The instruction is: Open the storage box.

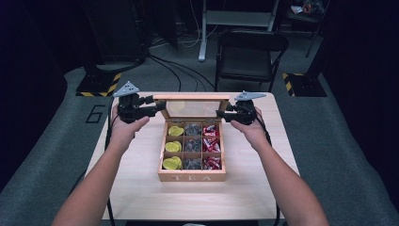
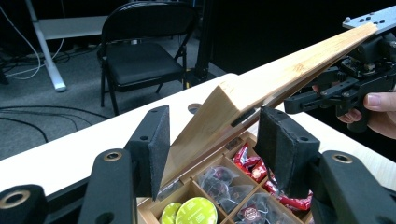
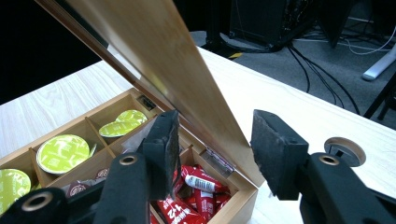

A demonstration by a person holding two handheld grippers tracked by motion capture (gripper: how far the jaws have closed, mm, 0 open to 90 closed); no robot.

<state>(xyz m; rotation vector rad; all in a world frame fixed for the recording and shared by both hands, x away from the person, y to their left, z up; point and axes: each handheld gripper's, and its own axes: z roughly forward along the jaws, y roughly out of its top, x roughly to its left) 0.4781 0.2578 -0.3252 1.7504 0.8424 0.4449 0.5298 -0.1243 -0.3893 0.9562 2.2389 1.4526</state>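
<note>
A wooden tea box (image 1: pixel 192 177) stands in the middle of the table with its glass-paned lid (image 1: pixel 193 97) raised. Its compartments hold yellow-green pods (image 1: pixel 173 147), dark pods (image 1: pixel 193 145) and red packets (image 1: pixel 211 146). My left gripper (image 1: pixel 157 107) is at the lid's left end. In the left gripper view (image 2: pixel 210 149) the lid's corner (image 2: pixel 233 100) stands between the jaws, and I see no pad pressing on it. My right gripper (image 1: pixel 221 114) is at the lid's right end. In the right gripper view (image 3: pixel 215 140) the lid (image 3: pixel 154 51) runs between the jaws with a gap at the right pad (image 3: pixel 275 154).
The light wooden table (image 1: pixel 141 188) has bare room on all sides of the box and a round cable hole (image 3: pixel 344 150) near its far right. A black folding chair (image 1: pixel 249 56) stands behind the table, with cables on the floor to its left.
</note>
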